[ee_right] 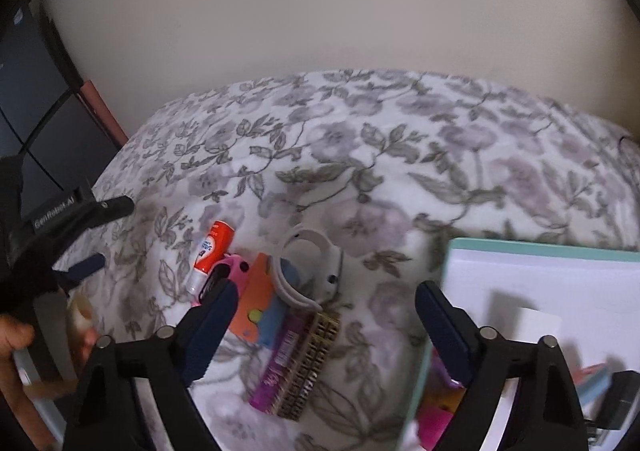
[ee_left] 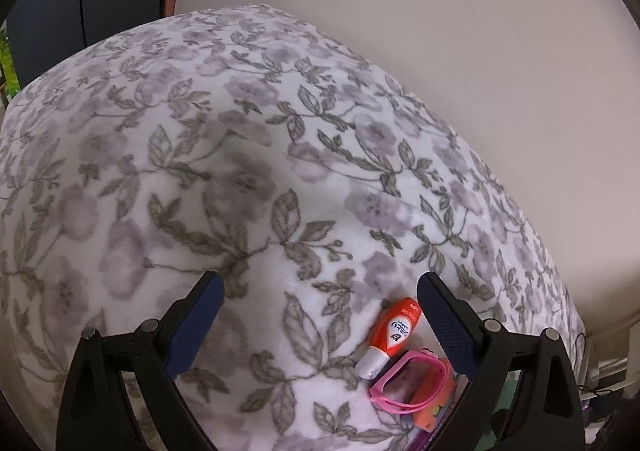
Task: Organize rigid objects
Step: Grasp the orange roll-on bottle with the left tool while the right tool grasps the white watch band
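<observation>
Both tools, left (ee_left: pixel 320 315) and right (ee_right: pixel 326 315), wide apart, empty, above fuzzy floral blanket (ee_left: pixel 248 155); glossy orange tube (ee_left: pixel 394 335).

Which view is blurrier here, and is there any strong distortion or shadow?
Right wrist view: motion-smeared, worst on the white box and the floral blanket. Left wrist view: sharper, orange tube label legible, a soft shadow on the blanket. Both: fisheye bulge, dark corners.

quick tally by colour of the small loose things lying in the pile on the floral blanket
orange: 2, orange tube, orange card
pink: 1, pink band
white or grey: 1, pale watch band
purple: 1, purple packet
gold and black: 1, comb-like strip
total: 6, all on the floral blanket
</observation>
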Motion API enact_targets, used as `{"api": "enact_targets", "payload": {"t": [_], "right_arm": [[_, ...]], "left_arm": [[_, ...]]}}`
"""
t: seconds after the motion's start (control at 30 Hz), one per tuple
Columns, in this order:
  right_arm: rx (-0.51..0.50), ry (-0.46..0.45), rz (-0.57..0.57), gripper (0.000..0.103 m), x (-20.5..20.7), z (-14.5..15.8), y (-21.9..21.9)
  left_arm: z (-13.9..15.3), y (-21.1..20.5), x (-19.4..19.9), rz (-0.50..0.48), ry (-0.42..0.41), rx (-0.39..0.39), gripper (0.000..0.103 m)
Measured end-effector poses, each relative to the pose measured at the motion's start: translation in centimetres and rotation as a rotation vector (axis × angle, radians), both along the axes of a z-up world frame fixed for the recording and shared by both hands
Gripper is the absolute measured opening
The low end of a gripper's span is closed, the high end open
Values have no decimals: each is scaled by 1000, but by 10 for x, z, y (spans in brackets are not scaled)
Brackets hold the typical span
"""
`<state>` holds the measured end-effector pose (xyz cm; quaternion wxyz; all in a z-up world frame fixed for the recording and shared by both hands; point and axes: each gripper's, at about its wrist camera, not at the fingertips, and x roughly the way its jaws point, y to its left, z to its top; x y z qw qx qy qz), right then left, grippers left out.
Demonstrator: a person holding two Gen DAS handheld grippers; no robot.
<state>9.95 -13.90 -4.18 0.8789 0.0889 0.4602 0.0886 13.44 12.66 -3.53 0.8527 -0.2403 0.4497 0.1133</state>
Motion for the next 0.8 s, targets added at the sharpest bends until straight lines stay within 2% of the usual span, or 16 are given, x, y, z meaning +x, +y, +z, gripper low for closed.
{"api": "enact_targets", "payload": {"t": [0.1, 0.23, 0.3, 0.4, 0.53, 0.67, 0.8], "right_arm": [[14, 20, 3, 90, 10, -10, 5], [39, 37, 9, 90, 21, -20, 12], [46, 44, 10, 84, 26, -25, 14], [49, 58, 12, 84, 30, -32, 16], [37, 69, 14, 84, 34, -39, 18], [51, 64, 12, 80, 35, -38, 17], [72, 59, -11, 71, 35, -37, 11]], "left_arm": [[-10, -7, 7, 3, 20, 26, 97], [-25, -15, 17, -31, 53, -2, 97], [-30, -23, 22, -67, 74, 13, 97], [-35, -37, 29, -141, 102, 43, 97], [-42, -49, 34, -201, 119, 28, 97], [-50, -57, 36, -229, 156, 78, 97], [-52, -57, 35, -242, 164, 88, 97]]}}
